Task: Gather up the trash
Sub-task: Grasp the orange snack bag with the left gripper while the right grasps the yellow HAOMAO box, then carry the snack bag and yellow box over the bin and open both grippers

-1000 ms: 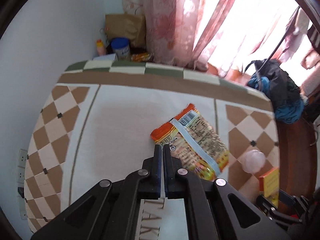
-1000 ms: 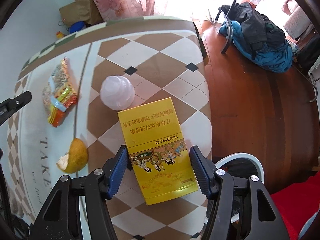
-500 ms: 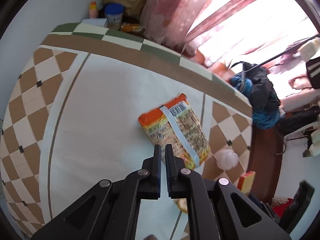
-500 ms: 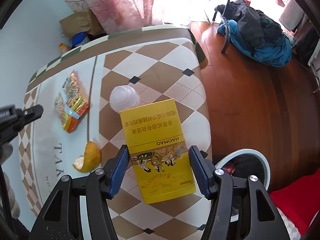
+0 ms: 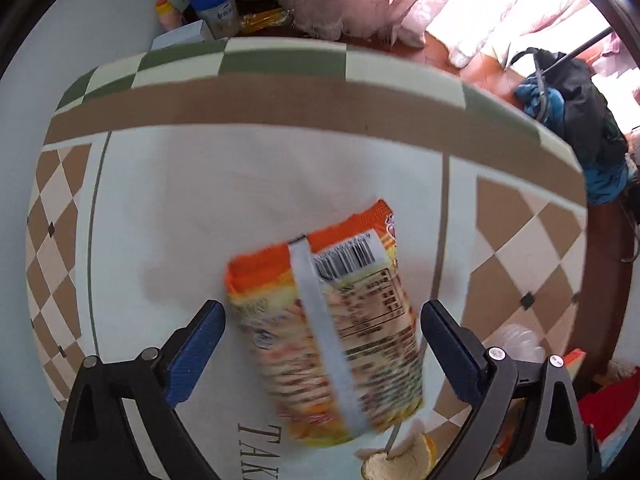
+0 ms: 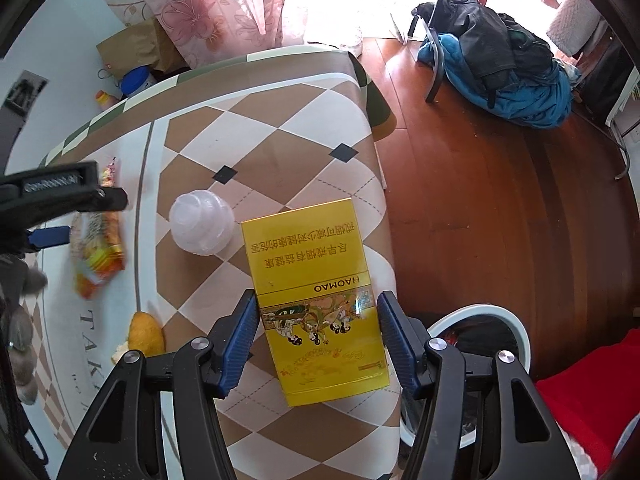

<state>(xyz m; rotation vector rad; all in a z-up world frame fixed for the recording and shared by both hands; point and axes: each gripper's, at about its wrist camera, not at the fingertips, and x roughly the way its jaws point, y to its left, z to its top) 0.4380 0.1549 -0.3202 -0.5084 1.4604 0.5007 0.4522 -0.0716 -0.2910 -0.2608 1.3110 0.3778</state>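
An orange and yellow snack packet (image 5: 332, 332) lies flat on the patterned tablecloth (image 5: 192, 208). My left gripper (image 5: 320, 308) points straight down over it. Its jaws are opening and stand wide on either side of the packet, with the pads clear of it. My right gripper (image 6: 316, 320) is shut on a yellow carton (image 6: 316, 300), held above the table's right edge. The packet (image 6: 98, 256) also shows at the far left of the right wrist view, under the left gripper. A white-rimmed bin (image 6: 516, 328) stands on the floor just right of the carton.
A clear plastic cup (image 6: 202, 224) and a piece of orange peel (image 6: 146, 334) lie on the table. Beyond the table's far edge are a paper bag (image 6: 136, 46) and a blue-lidded jar (image 6: 138, 80). Jackets (image 6: 504, 68) are heaped on the wooden floor.
My left gripper has come down over the snack packet and gone from shut to wide open around it. The right gripper has carried the carton slightly toward the table's right edge.
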